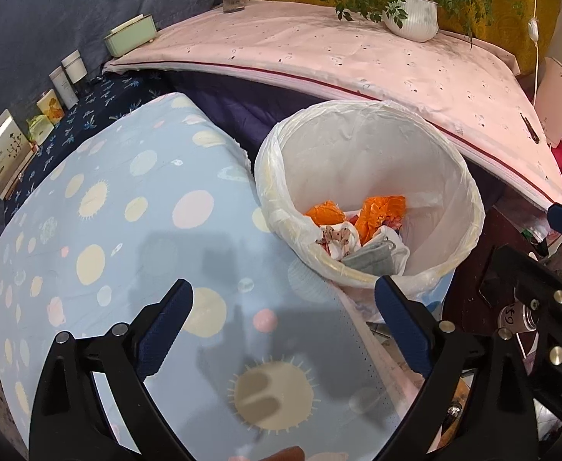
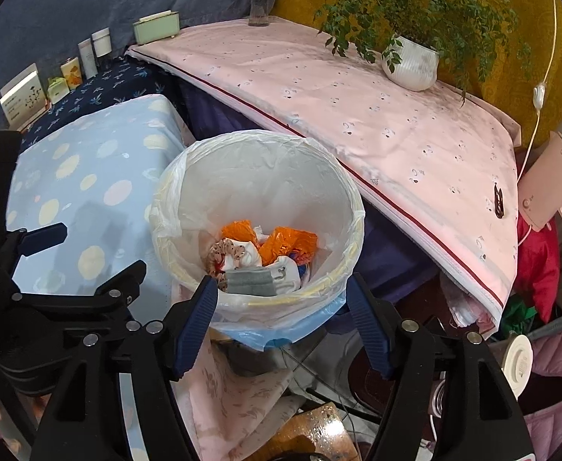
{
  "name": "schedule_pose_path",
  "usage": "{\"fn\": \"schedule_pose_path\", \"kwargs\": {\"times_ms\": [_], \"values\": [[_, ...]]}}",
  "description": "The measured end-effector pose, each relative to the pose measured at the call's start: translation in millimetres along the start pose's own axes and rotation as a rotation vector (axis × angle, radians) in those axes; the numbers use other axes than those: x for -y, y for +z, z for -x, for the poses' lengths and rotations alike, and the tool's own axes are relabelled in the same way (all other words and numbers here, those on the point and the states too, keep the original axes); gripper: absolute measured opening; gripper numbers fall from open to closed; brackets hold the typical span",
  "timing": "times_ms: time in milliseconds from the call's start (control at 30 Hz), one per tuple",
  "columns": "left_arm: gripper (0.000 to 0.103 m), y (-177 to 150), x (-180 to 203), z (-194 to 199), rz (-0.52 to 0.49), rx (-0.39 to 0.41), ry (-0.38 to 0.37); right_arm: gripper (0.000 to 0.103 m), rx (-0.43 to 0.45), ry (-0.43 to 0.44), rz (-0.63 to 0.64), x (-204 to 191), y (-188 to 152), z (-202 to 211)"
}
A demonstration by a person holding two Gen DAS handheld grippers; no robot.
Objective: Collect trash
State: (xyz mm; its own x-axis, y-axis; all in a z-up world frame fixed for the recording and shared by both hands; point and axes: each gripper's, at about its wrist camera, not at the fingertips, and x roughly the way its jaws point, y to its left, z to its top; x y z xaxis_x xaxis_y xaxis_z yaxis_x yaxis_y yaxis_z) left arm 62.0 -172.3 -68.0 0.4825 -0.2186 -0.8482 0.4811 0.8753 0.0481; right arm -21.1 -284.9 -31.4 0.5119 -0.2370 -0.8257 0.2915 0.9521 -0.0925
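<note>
A white trash bin [image 1: 454, 176] lined with a clear bag stands between a blue dotted cover and a pink table; it also shows in the right wrist view [image 2: 319, 176]. Inside lie orange wrappers [image 1: 381, 211] [image 2: 288, 244], a grey face mask [image 1: 373, 259] [image 2: 250, 280] and crumpled white paper [image 2: 285, 272]. My left gripper [image 1: 285, 299] is open and empty above the blue cover, left of the bin. My right gripper [image 2: 281, 299] is open and empty, just over the bin's near rim. The right gripper's body [image 1: 542, 307] shows at the left view's right edge.
A pink-clothed table [image 2: 358, 107] holds a potted plant [image 2: 411, 61], a glass vase [image 2: 260, 4] and a green box [image 2: 156, 27]. Small boxes and jars [image 1: 50, 96] line the dark floral shelf. A white appliance [image 2: 554, 188] and clutter sit at the right.
</note>
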Motion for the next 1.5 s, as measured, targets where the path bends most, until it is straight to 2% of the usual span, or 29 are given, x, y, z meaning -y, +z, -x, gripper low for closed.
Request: {"fn": "schedule_pose_path", "kwargs": {"times_ms": [433,1233,1500], "values": [[0.091,-4.6,-8.3,0.6,0.037,-0.018,0.014,0.067,-0.003,-0.009,0.003,0.9,-2.7,-0.1],[0.091,-4.3,-8.6,8.1,0.032,0.015,0.048,0.067,0.001,-0.005,0.005,-2.3,-2.5,-0.9],[0.091,-4.7,-8.5,10.4,0.036,0.017,0.049,0.076,0.021,-0.005,0.011,-5.5,-3.0,2.2]]}}
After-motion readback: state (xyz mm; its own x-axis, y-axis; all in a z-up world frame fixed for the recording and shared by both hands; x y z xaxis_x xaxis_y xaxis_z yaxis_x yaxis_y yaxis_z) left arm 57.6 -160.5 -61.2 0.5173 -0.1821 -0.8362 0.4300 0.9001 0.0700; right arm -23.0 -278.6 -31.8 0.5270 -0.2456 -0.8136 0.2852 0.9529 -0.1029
